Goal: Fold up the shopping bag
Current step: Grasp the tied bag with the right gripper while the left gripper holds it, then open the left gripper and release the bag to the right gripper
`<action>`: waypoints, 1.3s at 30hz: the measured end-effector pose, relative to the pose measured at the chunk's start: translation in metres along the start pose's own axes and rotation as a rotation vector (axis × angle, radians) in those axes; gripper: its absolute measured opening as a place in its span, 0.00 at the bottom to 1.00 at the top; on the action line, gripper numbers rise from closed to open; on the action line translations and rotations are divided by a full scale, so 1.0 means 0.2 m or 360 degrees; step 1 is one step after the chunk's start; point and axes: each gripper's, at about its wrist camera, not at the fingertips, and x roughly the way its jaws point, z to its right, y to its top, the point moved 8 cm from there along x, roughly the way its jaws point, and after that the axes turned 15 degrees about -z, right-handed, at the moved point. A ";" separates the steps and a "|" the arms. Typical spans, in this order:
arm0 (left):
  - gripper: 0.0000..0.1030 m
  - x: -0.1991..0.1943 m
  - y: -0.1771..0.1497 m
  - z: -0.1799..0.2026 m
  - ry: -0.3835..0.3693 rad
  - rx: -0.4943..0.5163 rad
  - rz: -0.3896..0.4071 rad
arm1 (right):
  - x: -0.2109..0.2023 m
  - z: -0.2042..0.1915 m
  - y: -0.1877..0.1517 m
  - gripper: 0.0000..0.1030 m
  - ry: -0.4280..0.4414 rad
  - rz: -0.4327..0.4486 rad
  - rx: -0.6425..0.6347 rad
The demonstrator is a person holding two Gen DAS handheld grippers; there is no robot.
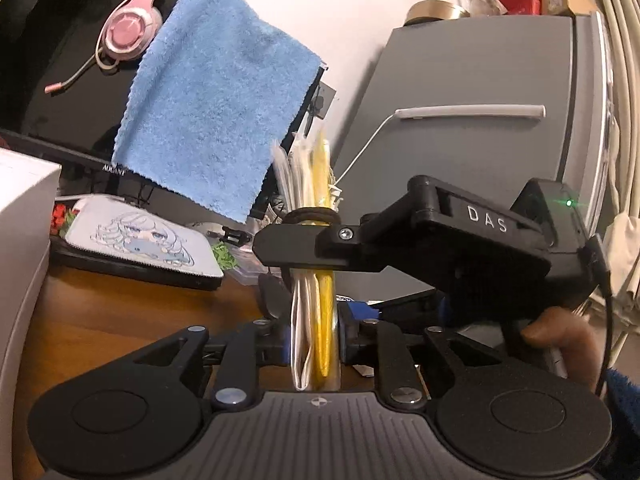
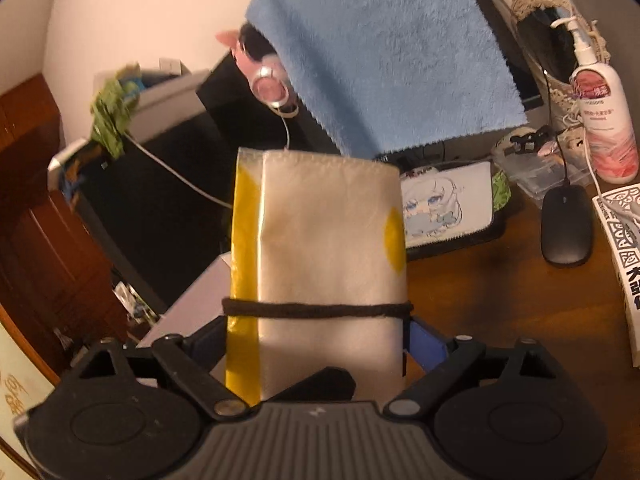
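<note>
Folded shopping bag (image 2: 324,264) (white and yellow), black band (image 2: 316,310) around it, left gripper (image 1: 316,344) squeezing the bag, right gripper (image 1: 280,248) beside the band, its grip hard to tell

Both cameras sit low on the hand-held grippers, each looking forward along its own fingers over a wooden desk (image 2: 500,292). The left wrist view faces the folded shopping bag (image 1: 316,320) edge-on, very close, with the right gripper (image 1: 288,246) crossing just ahead of its lens. The right wrist view faces the bag's flat side (image 2: 324,260), close enough that it fills the middle. Both take in the blue towel (image 1: 216,104) (image 2: 392,52), the pink headset (image 1: 130,30) (image 2: 268,84) and the illustrated pouch (image 1: 140,240) (image 2: 448,204) behind.
</note>
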 end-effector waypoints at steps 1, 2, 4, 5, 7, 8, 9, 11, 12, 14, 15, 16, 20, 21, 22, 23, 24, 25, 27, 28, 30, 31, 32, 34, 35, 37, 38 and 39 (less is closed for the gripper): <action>0.18 -0.01 0.00 -0.01 -0.0018 -0.0018 0.0005 | 0.00 0.01 0.00 0.85 0.0013 -0.0003 0.0007; 0.19 -0.01 0.01 -0.02 -0.0028 -0.0032 0.0004 | 0.01 0.01 0.00 0.85 0.0030 -0.0004 0.0016; 0.24 -0.01 0.02 -0.02 -0.0025 -0.0049 -0.0017 | 0.00 0.02 0.01 0.83 0.0068 0.0003 0.0036; 0.30 0.00 0.03 -0.02 -0.0023 -0.0057 -0.0027 | 0.00 0.02 0.01 0.82 0.0073 0.0003 0.0046; 0.44 0.00 0.04 -0.02 -0.0020 -0.0073 -0.0048 | 0.00 0.03 0.02 0.79 0.0059 0.0002 0.0054; 0.47 0.00 0.05 -0.02 -0.0027 -0.0082 -0.0062 | -0.01 0.04 0.04 0.77 0.0028 0.0003 0.0044; 0.50 -0.01 0.06 -0.01 -0.0048 -0.0086 -0.0077 | -0.03 0.04 0.06 0.76 -0.0003 0.0003 0.0034; 0.64 -0.03 0.07 0.03 -0.0094 -0.0076 -0.0097 | -0.05 0.06 0.10 0.76 -0.0064 0.0004 0.0014; 0.68 -0.03 0.07 0.04 -0.0098 -0.0072 -0.0109 | -0.06 0.06 0.12 0.76 -0.0095 0.0005 0.0004; 0.75 -0.05 0.08 0.06 -0.0078 -0.0059 -0.0150 | -0.08 0.08 0.17 0.76 -0.0157 0.0006 -0.0017; 0.77 -0.05 0.08 0.07 -0.0049 -0.0044 -0.0198 | -0.09 0.08 0.19 0.76 -0.0198 0.0000 -0.0038; 0.78 -0.05 0.08 0.08 -0.0017 -0.0029 -0.0248 | -0.11 0.09 0.22 0.76 -0.0263 -0.0021 -0.0085; 0.81 -0.04 0.08 0.09 0.0072 -0.0026 -0.0502 | -0.11 0.13 0.29 0.76 -0.0517 -0.0223 -0.0256; 0.81 -0.04 0.09 0.09 0.0110 -0.0043 -0.0565 | -0.09 0.15 0.29 0.76 -0.0572 -0.0298 -0.0290; 0.83 -0.04 0.10 0.08 0.0150 -0.0053 -0.0620 | -0.07 0.17 0.28 0.76 -0.0617 -0.0384 -0.0324; 0.86 -0.04 0.10 0.08 0.0204 -0.0051 -0.0663 | -0.05 0.19 0.27 0.76 -0.0663 -0.0470 -0.0358; 0.87 -0.05 0.11 0.07 0.0276 -0.0040 -0.0701 | -0.02 0.20 0.26 0.76 -0.0705 -0.0558 -0.0395; 0.87 -0.05 0.12 0.06 0.0354 -0.0022 -0.0727 | 0.01 0.22 0.23 0.76 -0.0738 -0.0648 -0.0434; 0.87 -0.06 0.15 0.05 0.0513 0.0024 -0.0754 | 0.08 0.26 0.15 0.76 -0.0799 -0.0826 -0.0503; 0.87 -0.06 0.16 0.05 0.0564 0.0036 -0.0756 | 0.12 0.27 0.12 0.76 -0.0824 -0.0886 -0.0533; 0.87 -0.06 0.20 0.04 0.0671 0.0087 -0.0807 | 0.17 0.29 0.06 0.76 -0.0848 -0.0980 -0.0584; 0.87 -0.06 0.22 0.04 0.0723 0.0151 -0.0830 | 0.19 0.29 0.04 0.76 -0.0851 -0.1020 -0.0605; 0.87 -0.06 0.24 0.04 0.0757 0.0217 -0.0821 | 0.21 0.30 0.02 0.76 -0.0848 -0.1050 -0.0622; 0.87 -0.07 0.27 0.04 0.0770 0.0301 -0.0766 | 0.24 0.30 -0.01 0.77 -0.0843 -0.1072 -0.0645; 0.87 -0.07 0.28 0.05 0.0759 0.0325 -0.0740 | 0.25 0.30 -0.02 0.77 -0.0839 -0.1077 -0.0660; 0.87 -0.09 0.31 0.05 0.0704 0.0335 -0.0705 | 0.26 0.30 -0.03 0.78 -0.0837 -0.1093 -0.0686; 0.87 -0.09 0.32 0.06 0.0674 0.0324 -0.0698 | 0.27 0.30 -0.04 0.78 -0.0835 -0.1104 -0.0694; 0.87 -0.10 0.33 0.05 0.0643 0.0294 -0.0686 | 0.28 0.30 -0.05 0.78 -0.0832 -0.1114 -0.0701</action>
